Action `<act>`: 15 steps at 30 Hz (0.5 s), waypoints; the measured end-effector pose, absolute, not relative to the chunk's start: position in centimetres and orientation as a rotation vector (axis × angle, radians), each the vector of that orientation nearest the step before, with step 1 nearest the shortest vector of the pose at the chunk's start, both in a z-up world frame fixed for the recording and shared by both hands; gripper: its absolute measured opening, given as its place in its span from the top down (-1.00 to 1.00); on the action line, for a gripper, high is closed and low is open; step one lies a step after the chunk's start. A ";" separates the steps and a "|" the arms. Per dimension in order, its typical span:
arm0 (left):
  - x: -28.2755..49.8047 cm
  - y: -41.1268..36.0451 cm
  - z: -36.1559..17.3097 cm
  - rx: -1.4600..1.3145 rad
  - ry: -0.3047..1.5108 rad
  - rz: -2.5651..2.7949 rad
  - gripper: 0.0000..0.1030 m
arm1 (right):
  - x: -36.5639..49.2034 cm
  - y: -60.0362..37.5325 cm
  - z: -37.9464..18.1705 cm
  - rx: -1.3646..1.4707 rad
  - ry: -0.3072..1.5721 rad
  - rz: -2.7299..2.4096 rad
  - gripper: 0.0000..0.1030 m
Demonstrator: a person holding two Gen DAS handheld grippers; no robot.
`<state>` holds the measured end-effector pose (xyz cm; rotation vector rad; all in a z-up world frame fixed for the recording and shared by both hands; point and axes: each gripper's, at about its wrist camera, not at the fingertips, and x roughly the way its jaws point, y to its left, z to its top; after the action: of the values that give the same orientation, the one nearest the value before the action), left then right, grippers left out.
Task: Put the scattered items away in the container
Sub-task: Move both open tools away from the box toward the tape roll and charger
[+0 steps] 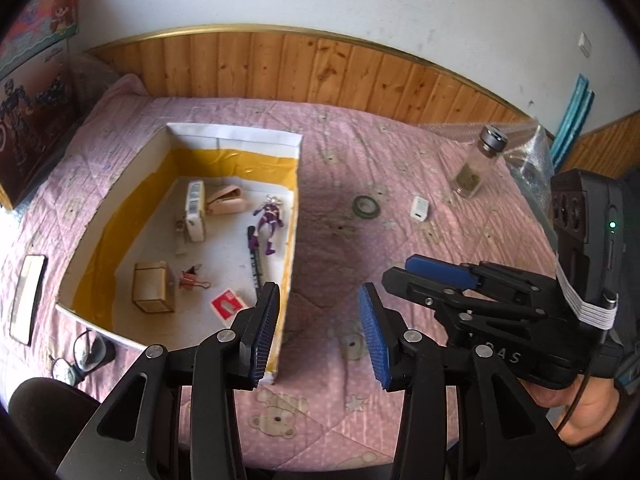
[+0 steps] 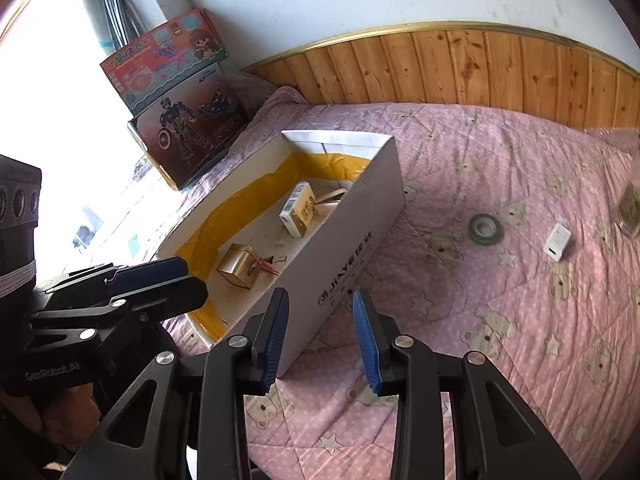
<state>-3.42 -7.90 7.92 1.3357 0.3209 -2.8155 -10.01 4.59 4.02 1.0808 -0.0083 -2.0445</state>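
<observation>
While still outside the box (image 1: 294, 184): one tape roll (image 1: 367, 205), one charger (image 1: 420, 208), one bottle (image 1: 474, 168).

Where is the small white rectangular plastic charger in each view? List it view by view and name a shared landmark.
Left wrist view: the small white rectangular plastic charger lies upper right of centre on the pink quilt.
Right wrist view: the charger lies near the right edge, mid-height.
Shared landmark: the dark round roll of tape, lying just left of the charger in both.
</observation>
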 end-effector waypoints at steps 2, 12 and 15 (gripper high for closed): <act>-4.0 -6.2 7.6 1.364 0.296 -2.833 0.14 | -10.4 6.2 3.2 1.105 -0.052 -2.059 0.32; -9.9 -0.8 5.1 1.487 0.222 -2.839 0.09 | -14.4 12.9 -0.1 1.222 -0.254 -2.150 0.32; -12.1 0.2 4.2 1.513 0.188 -2.814 0.08 | -15.8 14.2 -0.9 1.258 -0.284 -2.180 0.31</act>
<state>-12.10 0.16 4.23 1.5129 0.1875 -2.8143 -15.82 14.22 -0.93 1.2576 -0.2845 -2.1798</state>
